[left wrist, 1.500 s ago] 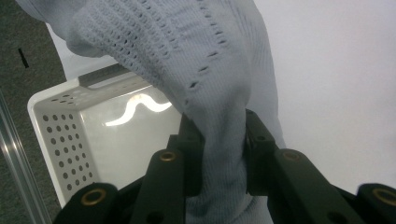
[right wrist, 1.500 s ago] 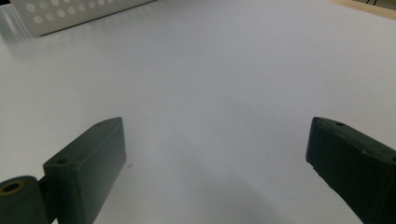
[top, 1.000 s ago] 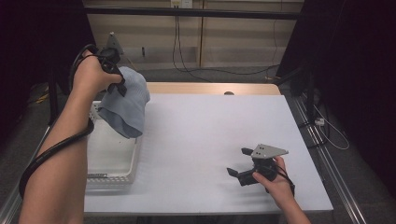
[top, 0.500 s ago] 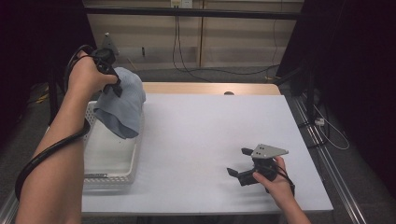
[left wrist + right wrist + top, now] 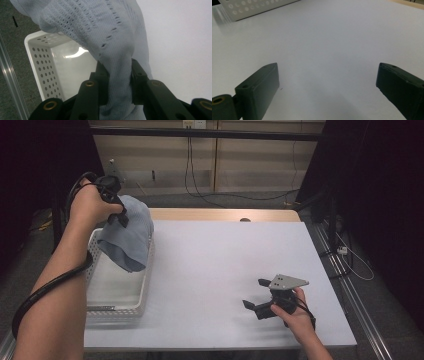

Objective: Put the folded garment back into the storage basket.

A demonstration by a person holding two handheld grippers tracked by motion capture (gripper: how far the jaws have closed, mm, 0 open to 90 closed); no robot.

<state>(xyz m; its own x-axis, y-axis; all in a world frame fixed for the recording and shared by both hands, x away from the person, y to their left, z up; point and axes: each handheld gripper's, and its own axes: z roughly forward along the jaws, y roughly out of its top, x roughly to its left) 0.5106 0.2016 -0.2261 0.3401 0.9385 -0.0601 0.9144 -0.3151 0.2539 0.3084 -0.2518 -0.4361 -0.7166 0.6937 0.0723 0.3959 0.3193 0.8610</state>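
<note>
A pale blue knitted cloth (image 5: 127, 232) hangs in the air from my left gripper (image 5: 119, 215), high at the left over the far end of a white perforated basket (image 5: 117, 306). In the left gripper view the two black jaws pinch a bunched fold of the cloth (image 5: 112, 37), and the basket (image 5: 40, 65) lies below. My left gripper (image 5: 119, 67) is shut on the cloth. My right gripper (image 5: 256, 294) rests low on the white table (image 5: 215, 265) at the front right, jaws wide apart with nothing between them. In the right gripper view, bare table (image 5: 322, 45) lies beyond my right gripper (image 5: 327, 86).
The basket's inside is bare where it shows. A wooden strip (image 5: 220, 214) runs along the table's far edge. Metal rails (image 5: 345, 285) border the right side. Cables hang at the back wall (image 5: 192, 175). A corner of the basket (image 5: 249, 8) appears far off in the right gripper view.
My left hand has drawn the hanging cloth slightly left and toward the basket. The right hand and its gripper have stayed put.
</note>
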